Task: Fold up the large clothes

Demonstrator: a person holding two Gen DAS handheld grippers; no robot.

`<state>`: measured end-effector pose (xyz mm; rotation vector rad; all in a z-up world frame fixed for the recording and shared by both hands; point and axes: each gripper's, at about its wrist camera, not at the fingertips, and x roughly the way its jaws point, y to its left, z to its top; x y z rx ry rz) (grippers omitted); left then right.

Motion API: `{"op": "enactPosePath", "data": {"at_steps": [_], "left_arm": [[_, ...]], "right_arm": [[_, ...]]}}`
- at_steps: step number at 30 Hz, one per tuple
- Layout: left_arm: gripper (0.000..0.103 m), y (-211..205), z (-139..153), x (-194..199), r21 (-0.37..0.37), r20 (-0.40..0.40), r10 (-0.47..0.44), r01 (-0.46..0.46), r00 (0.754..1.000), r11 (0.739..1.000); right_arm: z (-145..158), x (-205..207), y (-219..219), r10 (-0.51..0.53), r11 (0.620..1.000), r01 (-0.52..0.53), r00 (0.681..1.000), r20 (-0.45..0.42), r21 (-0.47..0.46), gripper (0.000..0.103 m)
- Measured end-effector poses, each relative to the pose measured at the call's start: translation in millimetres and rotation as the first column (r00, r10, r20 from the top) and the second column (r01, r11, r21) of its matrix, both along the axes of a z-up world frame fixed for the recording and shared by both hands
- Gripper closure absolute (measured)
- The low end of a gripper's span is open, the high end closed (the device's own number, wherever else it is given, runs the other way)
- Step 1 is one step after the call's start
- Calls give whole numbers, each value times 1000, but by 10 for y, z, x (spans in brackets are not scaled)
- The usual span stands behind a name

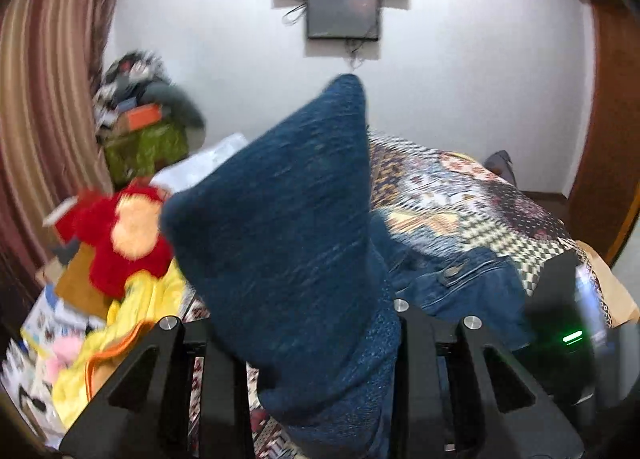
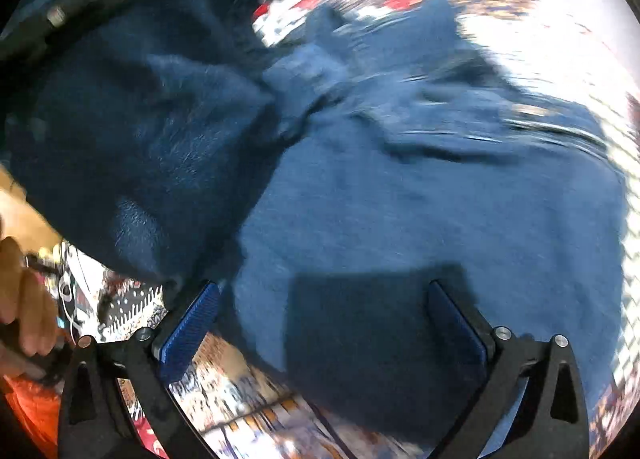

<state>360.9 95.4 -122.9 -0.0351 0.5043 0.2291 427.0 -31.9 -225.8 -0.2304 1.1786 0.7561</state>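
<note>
One fold was under way: jacket [image 1: 280, 243] was clamped and lifted by the left gripper [image 1: 320, 371]; the right gripper [image 2: 324, 323] was spread wide over it, above the bed [image 1: 460, 195]; a hem grasp was judged next.

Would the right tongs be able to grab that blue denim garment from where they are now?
Probably yes. The right tongs are open right above the blue denim garment, with nothing between them. The left tongs already grip another part of it.
</note>
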Motion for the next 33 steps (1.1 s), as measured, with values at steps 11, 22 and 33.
{"op": "enactPosePath", "data": {"at_steps": [11,22,33], "left_arm": [[73,-1466,-51,372,185,-54,-309,313,950,932],[60,-2210,-883,127,298,-345,-418,520,841,800],[5,-1803,-481,-392,211,-269,-439,497,857,842]], "right_arm": [[706,39,-2118,-421,906,423,893,162,24,0],[808,-383,-2781,-524,851,520,838,150,68,0],[969,-377,-2361,-445,895,427,878,176,128,0]]}}
